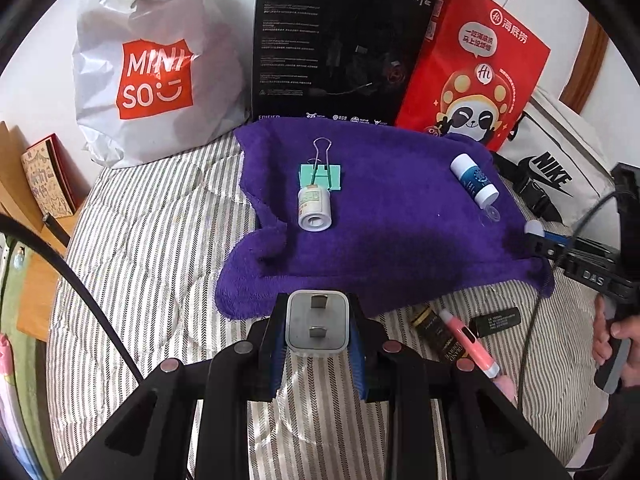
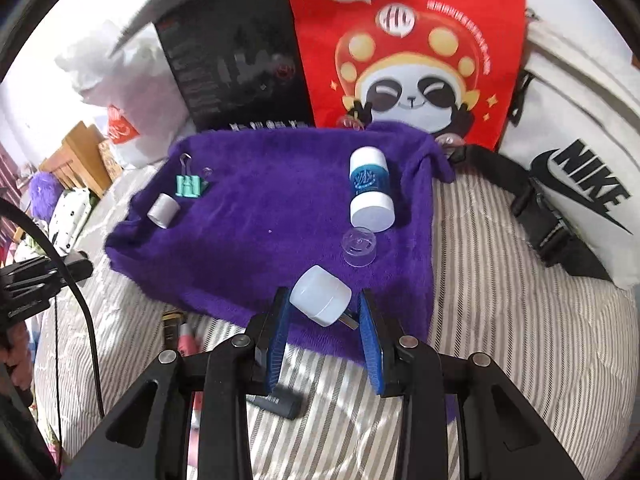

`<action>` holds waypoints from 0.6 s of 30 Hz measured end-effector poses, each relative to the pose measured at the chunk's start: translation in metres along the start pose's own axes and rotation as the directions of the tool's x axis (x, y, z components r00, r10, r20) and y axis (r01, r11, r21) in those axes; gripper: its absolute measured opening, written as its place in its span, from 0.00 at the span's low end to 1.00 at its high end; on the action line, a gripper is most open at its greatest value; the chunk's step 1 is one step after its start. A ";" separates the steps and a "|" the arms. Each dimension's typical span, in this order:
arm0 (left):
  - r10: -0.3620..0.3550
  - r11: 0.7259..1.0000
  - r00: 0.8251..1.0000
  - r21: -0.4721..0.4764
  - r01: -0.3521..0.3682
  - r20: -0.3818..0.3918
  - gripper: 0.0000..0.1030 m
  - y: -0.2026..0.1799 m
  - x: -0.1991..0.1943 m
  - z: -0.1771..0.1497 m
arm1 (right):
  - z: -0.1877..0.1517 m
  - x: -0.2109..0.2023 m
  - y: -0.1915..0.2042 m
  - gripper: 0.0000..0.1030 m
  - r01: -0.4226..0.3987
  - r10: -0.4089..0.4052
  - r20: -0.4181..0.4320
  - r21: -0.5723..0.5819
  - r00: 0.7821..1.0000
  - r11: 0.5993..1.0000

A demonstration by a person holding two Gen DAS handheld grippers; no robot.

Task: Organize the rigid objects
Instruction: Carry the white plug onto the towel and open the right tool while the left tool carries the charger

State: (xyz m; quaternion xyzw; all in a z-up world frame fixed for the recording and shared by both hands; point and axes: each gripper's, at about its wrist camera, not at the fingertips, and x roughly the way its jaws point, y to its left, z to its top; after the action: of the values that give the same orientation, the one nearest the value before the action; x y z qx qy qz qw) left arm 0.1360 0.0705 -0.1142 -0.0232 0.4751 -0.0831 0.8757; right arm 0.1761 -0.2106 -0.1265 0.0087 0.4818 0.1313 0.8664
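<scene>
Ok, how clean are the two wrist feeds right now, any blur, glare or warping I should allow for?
Left wrist view: sharp, even daylight, the white plug in the left gripper crisp; fisheye bends the edges, corners black. Right wrist view: softer, smeared toward the red bag and the white bag; sunlit patches on the striped bedding, dark shadow on the purple towel ahead of the right gripper.

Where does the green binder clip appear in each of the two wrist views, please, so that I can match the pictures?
Left wrist view: the green binder clip lies near the upper middle of the picture, on the purple towel, just above the small white bottle.
Right wrist view: the clip lies at the left, near the towel's far left corner.
Shared landmark: the red panda bag behind the towel.
</scene>
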 end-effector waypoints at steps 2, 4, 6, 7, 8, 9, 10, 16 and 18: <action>0.000 1.000 1.000 -0.004 0.000 -0.003 0.25 0.001 0.003 0.001 | 0.003 0.010 -0.001 0.33 0.015 -0.015 -0.025 -0.007 1.000 1.000; -0.007 1.000 1.000 -0.002 0.007 -0.006 0.25 0.002 0.005 0.003 | 0.006 0.018 -0.004 0.33 0.023 -0.023 -0.045 -0.006 0.999 1.000; -0.019 1.000 1.000 -0.003 0.019 0.000 0.25 0.003 0.007 0.005 | 0.008 0.025 -0.006 0.33 0.025 -0.025 -0.064 -0.004 0.998 1.000; -0.030 1.000 1.000 -0.004 0.030 0.002 0.25 0.004 0.008 0.005 | 0.009 0.029 -0.006 0.33 0.026 -0.027 -0.069 -0.008 0.997 1.000; -0.038 0.999 0.999 -0.005 0.038 0.001 0.25 0.004 0.010 0.006 | 0.010 0.032 -0.007 0.33 0.033 -0.034 -0.078 -0.010 0.996 0.999; -0.040 0.999 0.999 -0.005 0.040 -0.002 0.25 0.004 0.011 0.006 | 0.010 0.034 -0.006 0.33 0.040 -0.041 -0.087 -0.012 0.995 0.999; -0.040 0.999 0.999 -0.005 0.040 -0.004 0.25 0.004 0.013 0.007 | 0.010 0.037 -0.006 0.33 0.047 -0.048 -0.096 -0.015 0.994 0.999; -0.051 0.999 0.999 -0.011 0.051 -0.008 0.25 0.006 0.020 0.010 | 0.009 0.048 -0.006 0.33 0.069 -0.071 -0.123 -0.021 0.990 0.997; -0.052 0.999 0.999 -0.012 0.052 -0.010 0.25 0.007 0.022 0.011 | 0.010 0.050 -0.004 0.33 0.078 -0.081 -0.124 -0.029 0.989 0.997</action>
State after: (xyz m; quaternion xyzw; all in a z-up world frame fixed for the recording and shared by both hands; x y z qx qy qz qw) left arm 0.1576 0.0732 -0.1272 -0.0402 0.4792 -0.1032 0.8707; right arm 0.2103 -0.2021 -0.1630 -0.0292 0.5333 0.1026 0.8392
